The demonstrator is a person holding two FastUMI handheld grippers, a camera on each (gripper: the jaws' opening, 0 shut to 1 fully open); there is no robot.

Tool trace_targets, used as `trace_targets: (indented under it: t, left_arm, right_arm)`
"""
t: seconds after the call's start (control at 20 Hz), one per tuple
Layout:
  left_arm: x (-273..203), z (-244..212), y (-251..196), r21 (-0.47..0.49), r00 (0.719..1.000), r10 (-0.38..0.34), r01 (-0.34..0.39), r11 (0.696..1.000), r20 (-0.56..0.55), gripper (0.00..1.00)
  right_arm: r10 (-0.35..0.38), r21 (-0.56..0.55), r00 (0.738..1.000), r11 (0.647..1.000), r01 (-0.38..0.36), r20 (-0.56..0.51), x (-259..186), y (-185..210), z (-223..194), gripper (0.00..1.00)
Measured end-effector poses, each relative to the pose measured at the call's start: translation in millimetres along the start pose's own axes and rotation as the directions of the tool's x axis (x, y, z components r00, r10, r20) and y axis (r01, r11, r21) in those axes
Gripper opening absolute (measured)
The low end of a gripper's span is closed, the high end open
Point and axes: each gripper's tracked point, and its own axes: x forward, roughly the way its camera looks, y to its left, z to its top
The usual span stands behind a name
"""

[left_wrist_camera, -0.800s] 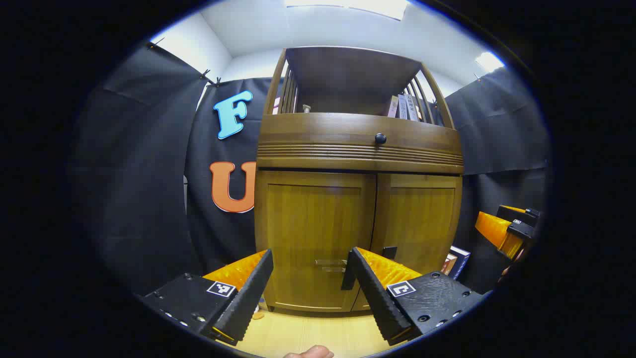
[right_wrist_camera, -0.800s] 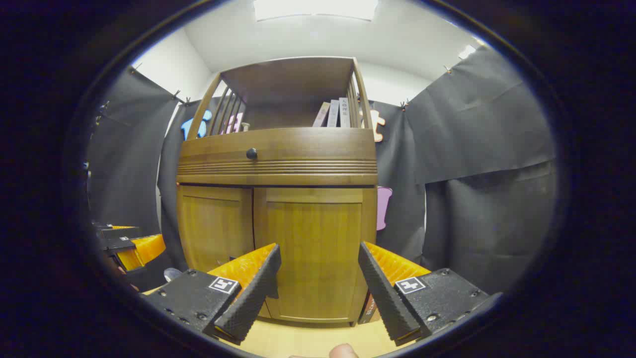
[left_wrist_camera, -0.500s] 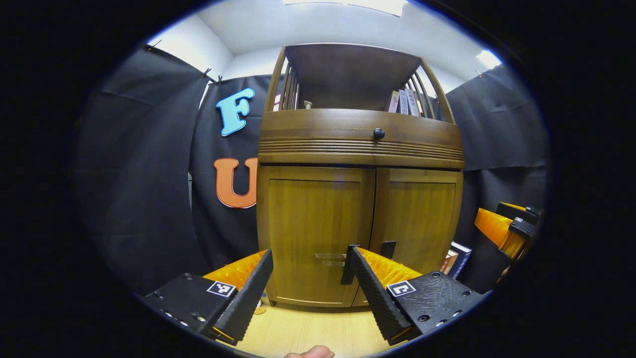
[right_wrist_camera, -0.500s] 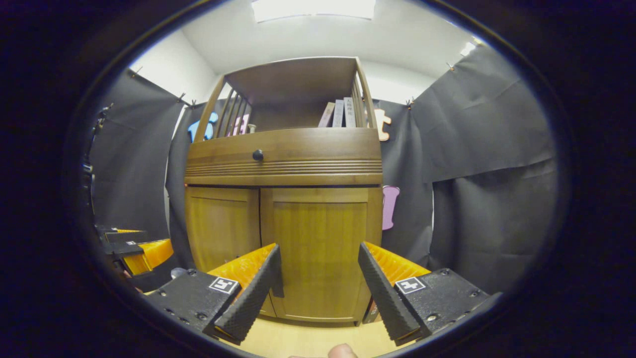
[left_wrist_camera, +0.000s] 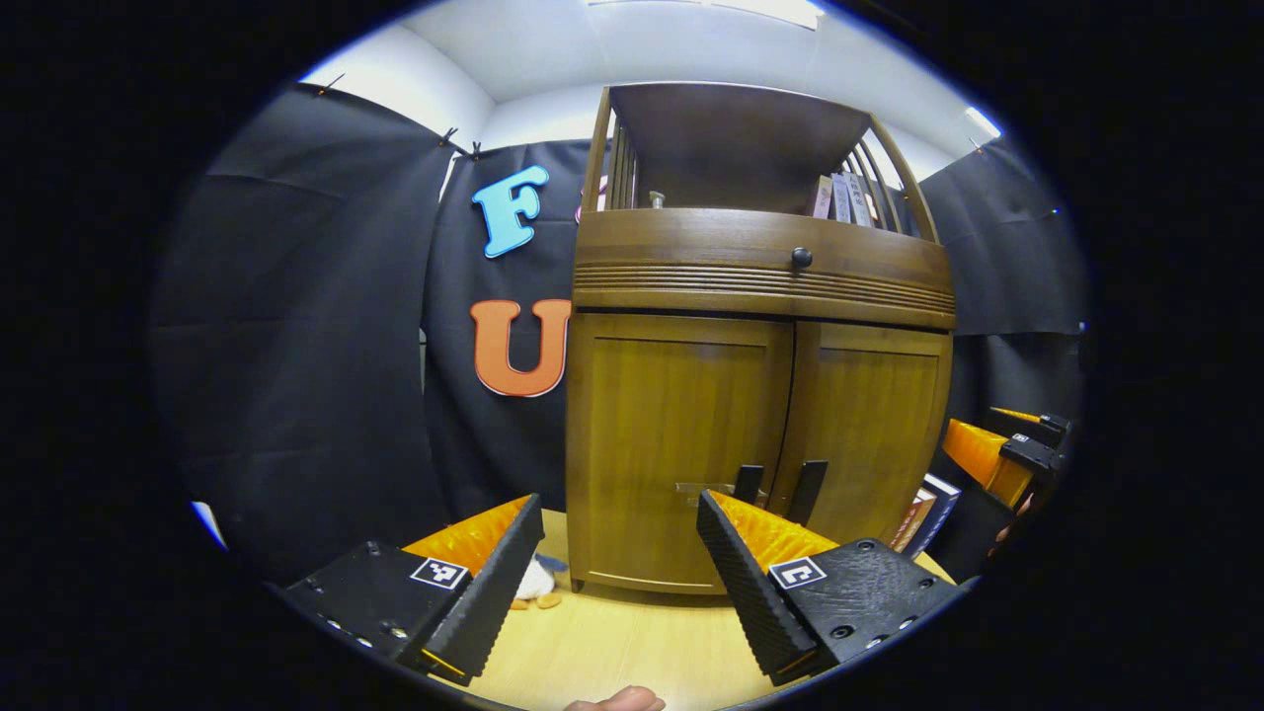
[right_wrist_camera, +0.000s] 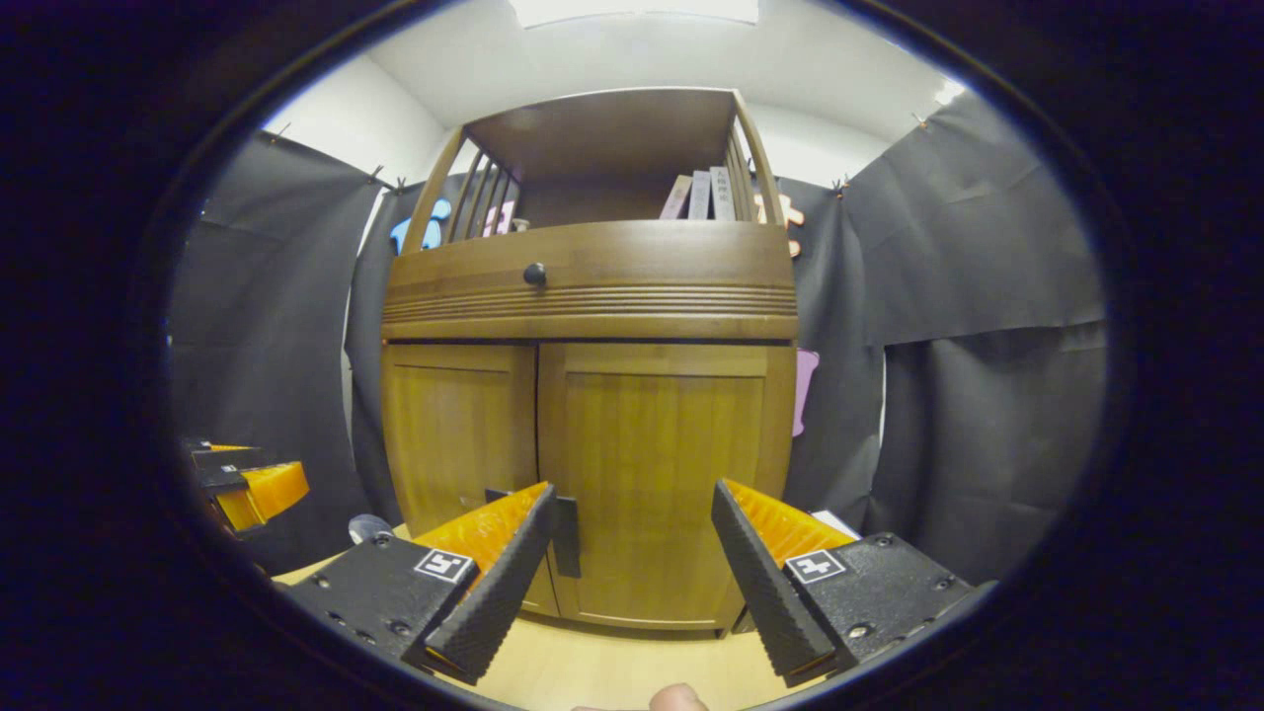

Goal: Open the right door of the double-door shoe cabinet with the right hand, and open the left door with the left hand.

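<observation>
Both grippers' jaws apart, short of the shoe cabinet; its two doors shut ahead of them

Bright, even light falls from ceiling panels overhead; the cabinet front is sharp, its open top shelf shadowed. Fisheye bending bows its sides outward; near fingers look slightly soft.

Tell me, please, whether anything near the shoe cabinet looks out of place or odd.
Mostly tidy: both doors of the shoe cabinet are shut. Books lean on the floor against its right side, and small unclear objects lie by its left foot.
</observation>
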Motion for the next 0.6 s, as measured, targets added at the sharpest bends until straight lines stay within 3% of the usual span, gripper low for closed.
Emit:
trace_targets:
  t: [0.3,0.35,0.4,0.6]
  left_arm:
    - [-9.3,-8.8,30.2,0.031,0.994,0.105,-0.105,0.994,0.001,0.95]
    - [-10.5,-8.5,34.0,0.031,0.993,0.119,-0.119,0.992,0.004,0.84]
    - [-11.4,-7.8,38.3,0.033,0.991,0.131,-0.131,0.991,0.009,0.95]
    - [-15.8,-10.2,60.0,0.043,0.979,0.204,-0.204,0.978,0.017,0.95]
  right_arm:
    - [0.041,-0.004,0.999,0.999,-0.041,-0.030,30.9,16.6,-11.8,1.00]
    - [0.052,-0.004,0.998,0.999,-0.052,-0.036,37.1,20.2,-14.3,1.00]
    - [0.062,-0.005,0.997,0.998,-0.062,-0.044,44.6,25.1,-17.8,1.00]
    - [0.069,-0.012,0.993,0.997,-0.070,-0.094,70.1,34.1,-32.7,0.99]
